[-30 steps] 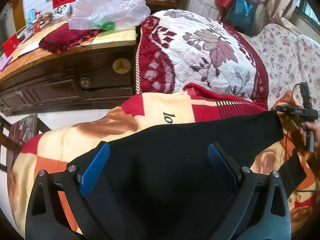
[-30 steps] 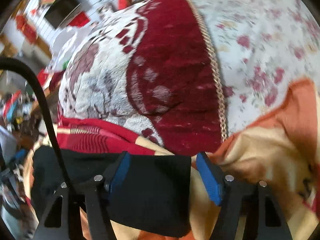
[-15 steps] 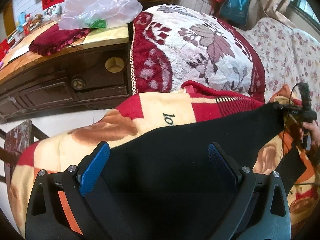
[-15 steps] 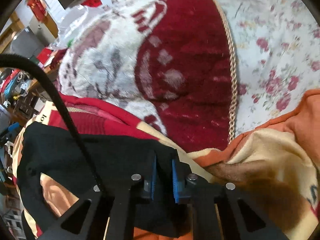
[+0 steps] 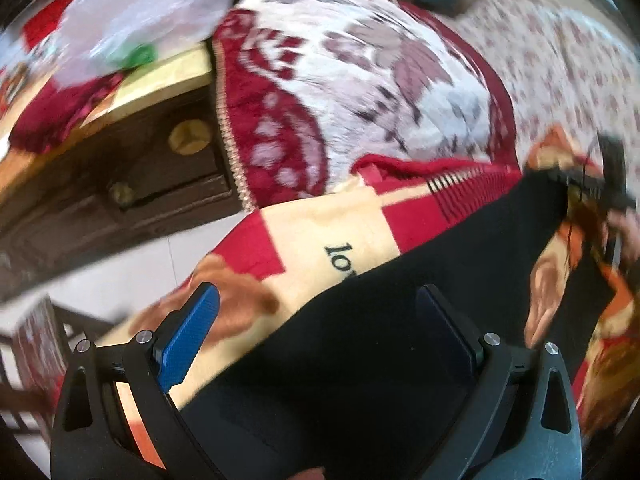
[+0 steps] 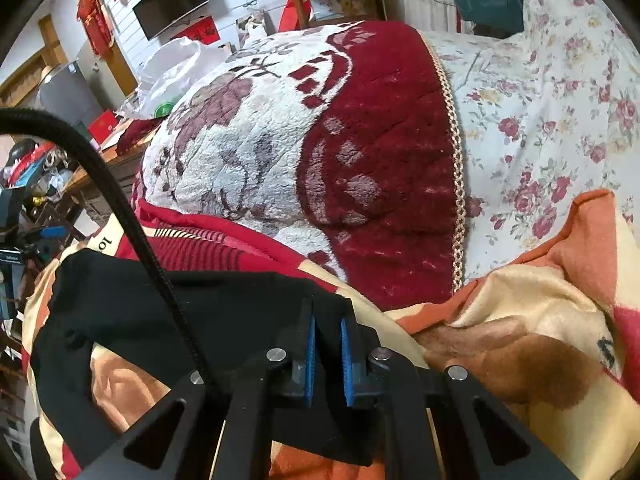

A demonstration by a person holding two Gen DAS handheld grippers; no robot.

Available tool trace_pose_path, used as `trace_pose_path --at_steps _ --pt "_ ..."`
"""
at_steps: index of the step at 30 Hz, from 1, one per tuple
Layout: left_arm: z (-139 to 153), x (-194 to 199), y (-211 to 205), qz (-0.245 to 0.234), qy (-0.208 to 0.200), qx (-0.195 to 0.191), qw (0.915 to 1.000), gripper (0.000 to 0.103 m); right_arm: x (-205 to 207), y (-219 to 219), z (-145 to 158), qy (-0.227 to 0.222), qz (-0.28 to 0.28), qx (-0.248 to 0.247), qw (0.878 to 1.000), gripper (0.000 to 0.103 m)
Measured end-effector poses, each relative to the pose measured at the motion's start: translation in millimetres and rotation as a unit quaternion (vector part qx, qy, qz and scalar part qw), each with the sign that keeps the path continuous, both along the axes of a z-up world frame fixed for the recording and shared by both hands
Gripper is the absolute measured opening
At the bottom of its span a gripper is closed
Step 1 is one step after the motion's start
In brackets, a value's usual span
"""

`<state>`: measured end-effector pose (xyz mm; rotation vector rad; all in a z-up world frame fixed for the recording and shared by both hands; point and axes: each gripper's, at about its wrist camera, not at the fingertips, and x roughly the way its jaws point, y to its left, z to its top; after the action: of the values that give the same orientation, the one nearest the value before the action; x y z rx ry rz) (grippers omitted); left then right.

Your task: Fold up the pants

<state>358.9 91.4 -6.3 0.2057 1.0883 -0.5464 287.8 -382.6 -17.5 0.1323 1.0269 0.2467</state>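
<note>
Two grippers are set at opposite ends of the black pants (image 5: 400, 320), which are spread on a patterned blanket (image 5: 320, 236).

At the left, the left gripper (image 5: 320, 332) is held wide, with nothing clamped. Its left pad (image 5: 188, 340) is seen over bare blanket just outside the cloth edge; its right pad is seen over black fabric. Whether the pads touch the cloth cannot be told, and the view is blurred. From this gripper the pants run away forward and to the right, so their long axis passes diagonally across the blanket toward the far end.

At that far end, the right gripper (image 6: 326, 360) is closed narrowly on a corner of the pants (image 6: 200, 312), with a pinch of black cloth caught between its blue pads. From there the fabric trails off to the left. A black cable (image 6: 120, 208) crosses over it in the right wrist view. A red and white cushion (image 6: 320, 160) lies just behind the pants, with a flowered cover (image 6: 540, 120) to its right.

One end appears secured and the other free. The left gripper is plainly the nearer to the loose end, whose edge lies between its jaws; closing there would probably let the garment be carried along its length.
</note>
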Motion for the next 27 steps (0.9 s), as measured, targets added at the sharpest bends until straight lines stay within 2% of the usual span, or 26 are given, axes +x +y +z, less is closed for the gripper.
trace_pose_path --at_steps 2,5,8,12,17,20,22,25,27 --pt "-5.0 5.8 -8.4 -0.027 0.015 0.007 0.9995 0.099 -2.0 -3.4 0.7 0.002 -0.002 0.008 1.0 0.01" --pt "-8.4 15.8 -15.7 -0.034 0.026 0.003 0.9991 0.099 -2.8 -4.0 0.4 0.002 0.0 0.009 1.0 0.01" --pt "-10.1 20.3 -29.3 -0.061 0.03 0.003 0.9977 0.1 -2.7 -5.3 -1.3 0.003 -0.001 0.011 1.0 0.01" --pt "-24.2 21.8 -46.3 -0.107 0.048 0.045 0.9921 0.1 -2.5 -6.4 -3.4 0.006 0.001 0.015 1.0 0.01" --pt "-44.3 23.2 -54.0 -0.139 0.091 0.071 0.9834 0.099 -1.0 -7.5 -6.2 0.01 0.004 0.014 1.0 0.01" --pt "-48.4 13.4 -58.4 -0.158 0.072 0.095 0.9803 0.1 -0.5 -6.8 -8.2 0.01 0.007 0.01 1.0 0.01" --pt "-46.5 9.3 -57.8 -0.157 0.063 0.097 0.9807 0.097 -0.1 -7.2 -9.4 0.013 0.004 0.012 1.0 0.01" --pt "-38.6 4.9 -52.0 -0.142 0.046 0.097 0.984 0.075 -0.3 -6.7 -9.1 0.01 0.003 0.012 1.0 0.01" --pt "-31.8 0.2 -47.4 -0.145 0.038 0.093 0.9843 0.051 -1.6 -5.8 -6.6 0.007 0.002 0.011 1.0 0.01"
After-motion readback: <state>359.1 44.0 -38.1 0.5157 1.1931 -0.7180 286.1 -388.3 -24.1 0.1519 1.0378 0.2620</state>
